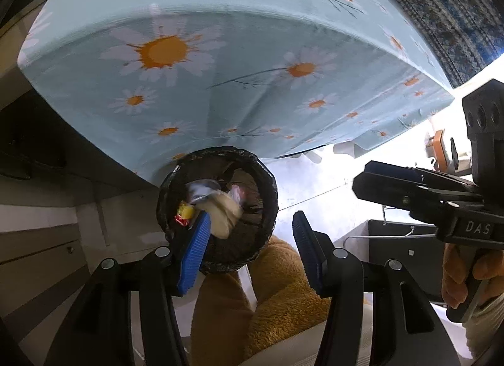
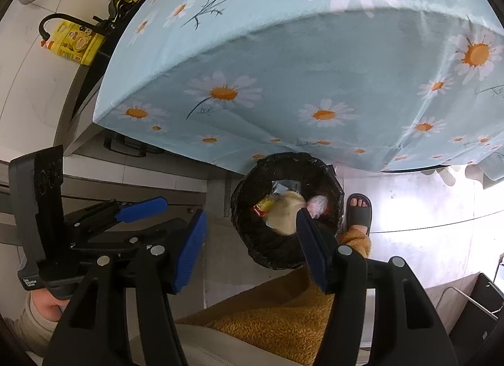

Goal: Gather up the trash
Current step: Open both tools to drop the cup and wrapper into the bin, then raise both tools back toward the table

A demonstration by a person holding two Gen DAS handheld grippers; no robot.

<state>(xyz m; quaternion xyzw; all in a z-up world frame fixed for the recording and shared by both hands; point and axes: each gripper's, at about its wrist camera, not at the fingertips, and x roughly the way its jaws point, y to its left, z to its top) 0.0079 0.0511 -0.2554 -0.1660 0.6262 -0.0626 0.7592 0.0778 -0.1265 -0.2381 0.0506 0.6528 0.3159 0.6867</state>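
Sitting on the pale floor (image 2: 425,208) hard against the hanging edge of the daisy cloth (image 2: 315,89), the bin (image 2: 252,240) is lined with a black bag and already holds trash (image 2: 285,211): a cream crumpled lump, a yellow-and-red wrapper, a bit of clear or white film. In the left wrist view the same bin (image 1: 267,196) lies just past the fingertips, its trash (image 1: 220,208) partly hidden by the left blue pad. Left gripper (image 1: 249,240): jaws spread wide, nothing between them, poised above the bin mouth. Right gripper (image 2: 252,243): jaws likewise spread and empty, also above the bin; seen from the left camera at the right edge, its fingers look drawn closer, but its own view shows a clear gap. A sandalled foot (image 2: 359,208) stands just beside the bin, with a mustard fleece leg (image 2: 283,312) below it. Farther off, a yellow bottle (image 2: 78,42) stands near the table's far corner, and a dark box (image 2: 475,306) sits on the floor at the right.
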